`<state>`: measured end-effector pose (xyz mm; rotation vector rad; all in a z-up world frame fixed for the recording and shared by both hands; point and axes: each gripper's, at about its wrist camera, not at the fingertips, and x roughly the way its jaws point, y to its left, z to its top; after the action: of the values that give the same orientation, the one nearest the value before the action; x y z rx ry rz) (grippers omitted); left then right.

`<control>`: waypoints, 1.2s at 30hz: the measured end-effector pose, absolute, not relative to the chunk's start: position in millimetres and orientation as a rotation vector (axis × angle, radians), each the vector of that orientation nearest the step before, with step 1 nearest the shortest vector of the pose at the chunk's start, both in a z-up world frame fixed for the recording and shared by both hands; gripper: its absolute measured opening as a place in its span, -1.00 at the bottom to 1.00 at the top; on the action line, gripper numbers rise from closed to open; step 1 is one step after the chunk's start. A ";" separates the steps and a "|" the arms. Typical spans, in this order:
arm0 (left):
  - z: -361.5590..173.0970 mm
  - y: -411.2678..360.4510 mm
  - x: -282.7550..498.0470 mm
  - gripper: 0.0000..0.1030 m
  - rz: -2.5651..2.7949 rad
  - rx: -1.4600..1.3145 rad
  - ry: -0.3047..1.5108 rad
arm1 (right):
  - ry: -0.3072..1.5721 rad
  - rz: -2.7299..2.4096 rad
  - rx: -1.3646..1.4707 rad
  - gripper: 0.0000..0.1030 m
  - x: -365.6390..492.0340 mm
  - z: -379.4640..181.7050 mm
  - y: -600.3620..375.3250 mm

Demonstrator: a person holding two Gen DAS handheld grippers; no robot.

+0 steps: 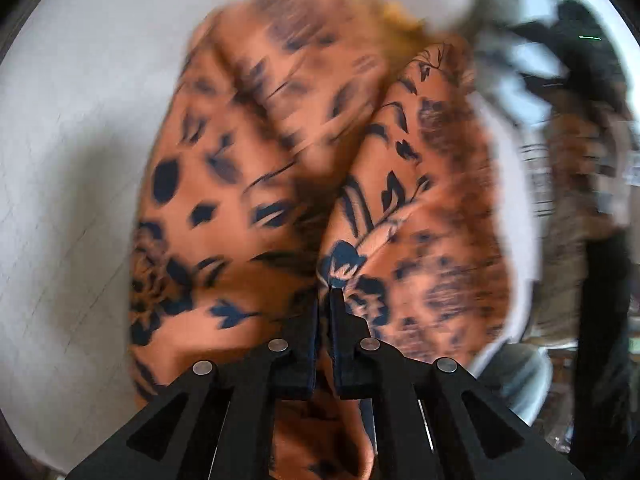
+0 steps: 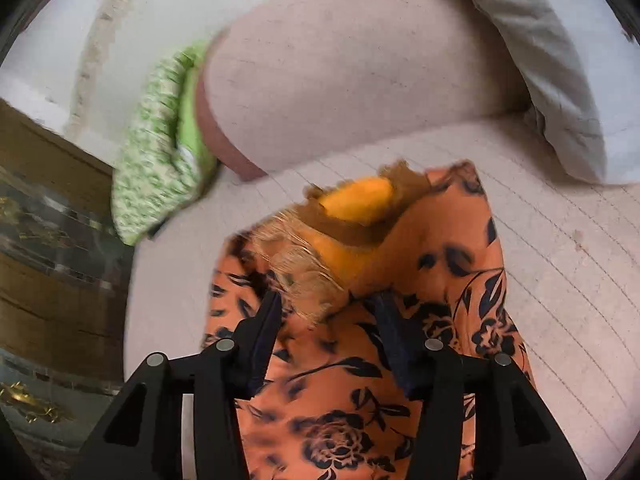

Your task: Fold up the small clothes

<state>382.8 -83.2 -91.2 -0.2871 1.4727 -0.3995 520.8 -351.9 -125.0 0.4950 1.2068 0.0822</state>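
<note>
We are working on an orange garment (image 1: 248, 184) with a dark flower print, which is lying bunched on a pale quilted surface (image 2: 560, 264). Our left gripper (image 1: 325, 296) is pinching a fold of that cloth: its jaws are clenched nearly together, with the fabric pulled into a tight crease right at the tips. Our right gripper (image 2: 328, 308) is hanging over the same garment with its jaws parted, cloth lying between and under them but neither pad pressing on it. Just beyond its tips a yellow lining (image 2: 356, 200) and a frayed brown edge are showing where the cloth is turned back.

We are judging this to be the start of a fold, with the garment not yet flat. To do it well, we are aiming to keep the left pinch firm on a single edge instead of a wad of layers, and to bring the right jaws onto the matching edge before lifting. Both views are blurred, so we cannot tell which edge the left one has. A green patterned cloth (image 2: 156, 152) is lying well apart at the surface's far side, beside a plain pale cushion (image 2: 360, 80).
</note>
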 end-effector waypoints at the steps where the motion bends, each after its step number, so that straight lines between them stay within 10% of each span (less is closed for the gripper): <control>1: -95.0 -86.0 384.0 -0.92 -0.395 -0.287 1.478 | 1.181 0.088 0.481 0.01 513.8 -118.8 -356.4; 9: -91.8 -117.8 368.5 -0.51 -0.413 -0.170 1.448 | 1.319 -0.003 0.161 0.11 470.3 -155.3 -386.8; 13: -98.4 -133.6 367.4 -0.51 -0.411 -0.157 1.451 | 1.366 0.025 0.171 -0.12 471.7 -190.0 -379.2; 16: -101.7 -143.0 365.1 -0.52 -0.423 -0.124 1.447 | 1.384 -0.043 0.075 -0.90 476.5 -204.0 -371.8; 19: -99.1 -148.0 361.9 -0.88 -0.500 -0.162 1.436 | 1.271 -0.022 0.145 -0.91 462.0 -168.8 -385.9; 28: -99.5 -167.2 374.6 -0.81 -0.604 -0.280 1.372 | 1.233 -0.102 0.599 -0.87 428.9 -191.9 -503.7; 36: -76.9 -163.9 354.2 0.06 -0.703 -0.226 1.332 | 1.114 -0.091 0.516 -0.12 393.3 -138.6 -471.7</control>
<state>354.2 -163.9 -76.9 -0.2259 1.3320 -0.7035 393.3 -471.7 -138.6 0.5159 1.1144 -0.0908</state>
